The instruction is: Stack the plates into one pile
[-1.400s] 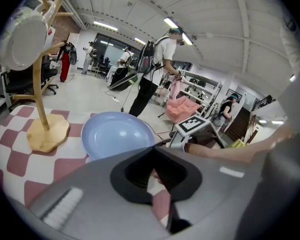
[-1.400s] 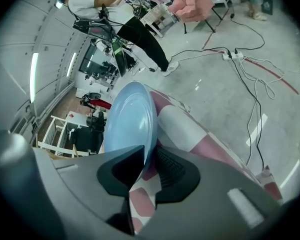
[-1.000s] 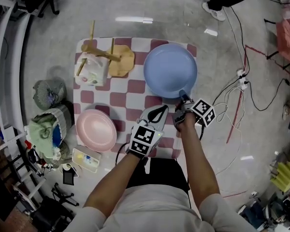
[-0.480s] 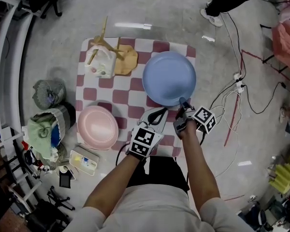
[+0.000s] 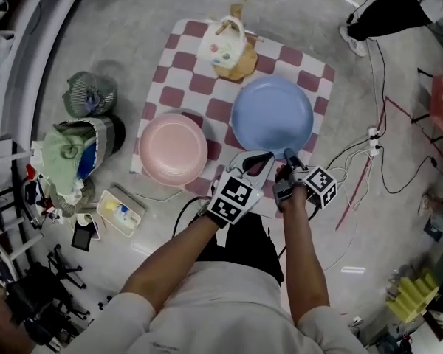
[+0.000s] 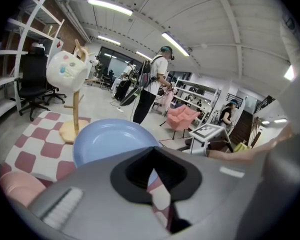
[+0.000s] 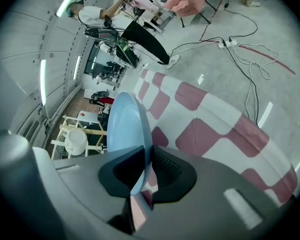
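Item: blue plate (image 5: 272,116). My right claw (image 5: 289,157) pinches its near rim. Since a second ago it has drawn nearer the pink plate (image 5: 173,148), seemingly lifted off the checked cloth (image 5: 196,87). My left claw (image 5: 258,164) is pressed together, empty. Stacking begun.

Bright, even indoor light from above; ceiling light strips (image 6: 107,6) blown out at 11 o'clock in left gripper view. Glare streaks on floor (image 7: 264,115) at 3 o'clock in right gripper view. Faint sheen on blue plate (image 7: 129,129). Shadows soft. Heavy fisheye bending, black corners in both gripper views; nearest foreground at 6 o'clock blurred.
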